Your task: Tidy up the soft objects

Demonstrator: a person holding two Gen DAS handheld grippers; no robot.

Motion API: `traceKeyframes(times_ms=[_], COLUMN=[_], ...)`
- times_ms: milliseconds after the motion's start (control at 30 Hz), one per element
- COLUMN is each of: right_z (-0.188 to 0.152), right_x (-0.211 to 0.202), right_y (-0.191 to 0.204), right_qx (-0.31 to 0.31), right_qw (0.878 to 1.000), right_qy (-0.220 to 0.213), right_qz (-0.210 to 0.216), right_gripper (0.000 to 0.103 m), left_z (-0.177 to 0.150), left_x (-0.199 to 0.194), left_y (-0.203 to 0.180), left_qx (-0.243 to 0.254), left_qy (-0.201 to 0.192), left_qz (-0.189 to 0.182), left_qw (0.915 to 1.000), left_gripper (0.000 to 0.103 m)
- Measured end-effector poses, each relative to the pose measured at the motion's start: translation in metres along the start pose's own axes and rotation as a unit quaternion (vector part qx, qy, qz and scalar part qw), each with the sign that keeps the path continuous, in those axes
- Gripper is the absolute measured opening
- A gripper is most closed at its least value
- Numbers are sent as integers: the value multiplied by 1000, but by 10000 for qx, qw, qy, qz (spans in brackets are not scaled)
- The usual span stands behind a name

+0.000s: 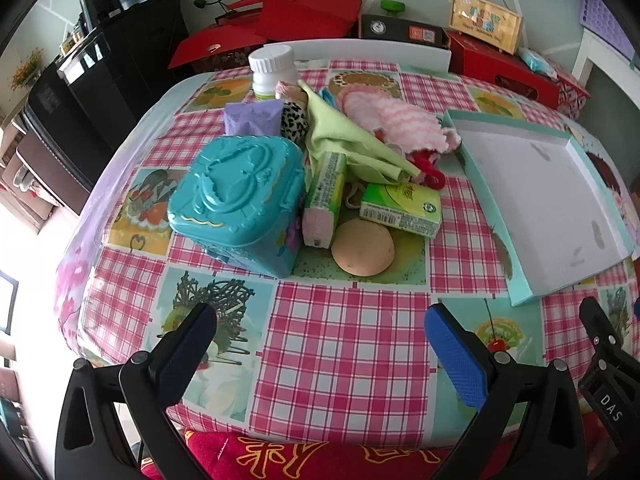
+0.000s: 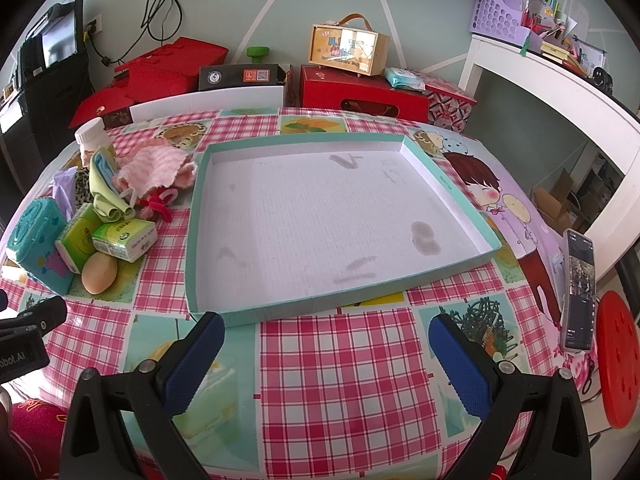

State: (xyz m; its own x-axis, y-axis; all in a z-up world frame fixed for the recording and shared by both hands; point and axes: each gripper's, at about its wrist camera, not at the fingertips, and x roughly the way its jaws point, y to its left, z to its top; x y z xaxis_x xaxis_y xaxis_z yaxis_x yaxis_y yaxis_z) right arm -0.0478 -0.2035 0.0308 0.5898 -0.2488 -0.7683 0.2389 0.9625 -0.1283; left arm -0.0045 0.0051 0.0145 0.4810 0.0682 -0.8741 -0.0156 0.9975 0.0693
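A pile sits on the checked tablecloth: a pink fluffy cloth [image 1: 390,118] [image 2: 154,168], a green cloth [image 1: 344,136] [image 2: 104,192], a beige sponge puff [image 1: 363,247] [image 2: 99,272], two green tissue packs [image 1: 401,210] [image 1: 324,196] [image 2: 125,239], a leopard-print item [image 1: 294,118] and a purple pouch [image 1: 252,118]. An empty teal-rimmed tray [image 1: 472,168] [image 2: 192,240] lies to the right of the pile. My left gripper [image 1: 320,354] is open and empty, short of the pile. My right gripper [image 2: 326,364] is open and empty, in front of the tray.
A teal plastic box [image 1: 236,200] [image 2: 34,236] and a white bottle [image 1: 272,72] [image 2: 91,136] stand by the pile. A phone [image 2: 578,288] leans at the table's right edge. Red boxes [image 2: 356,88] and a white board [image 2: 208,100] stand behind the table.
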Motion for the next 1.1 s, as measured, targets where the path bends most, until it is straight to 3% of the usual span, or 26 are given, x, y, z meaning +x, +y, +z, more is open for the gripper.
traceKeyframes(times_ms=[267, 367, 500, 800, 1000, 1100], right_z=[27, 49, 75, 114, 123, 124], right_x=[-14, -17, -16, 12, 37, 49], right_y=[-1, 10, 33, 107, 147, 159], right_qx=[190, 115, -71, -659, -1037, -1185], right_qw=[9971, 9946, 9907, 9771, 9655, 9601], right_qy=[-340, -458, -525, -288, -37, 90], right_qz=[652, 921, 1256, 2003, 2389, 2531], right_gripper=[103, 103, 103, 103, 89, 85], left_z=[41, 68, 98, 135, 148, 151], left_x=[-25, -31, -20, 17, 48, 58], left_y=[12, 24, 51, 94, 99, 97], left_qx=[-207, -431, -922, -1706, -1893, -1773], left_qy=[-163, -327, -252, -6, 223, 242], left_qz=[-427, -427, -416, -442, -498, -484], left_qw=[9987, 9976, 9946, 9843, 9804, 9827], left_gripper=[103, 103, 103, 103, 103, 103])
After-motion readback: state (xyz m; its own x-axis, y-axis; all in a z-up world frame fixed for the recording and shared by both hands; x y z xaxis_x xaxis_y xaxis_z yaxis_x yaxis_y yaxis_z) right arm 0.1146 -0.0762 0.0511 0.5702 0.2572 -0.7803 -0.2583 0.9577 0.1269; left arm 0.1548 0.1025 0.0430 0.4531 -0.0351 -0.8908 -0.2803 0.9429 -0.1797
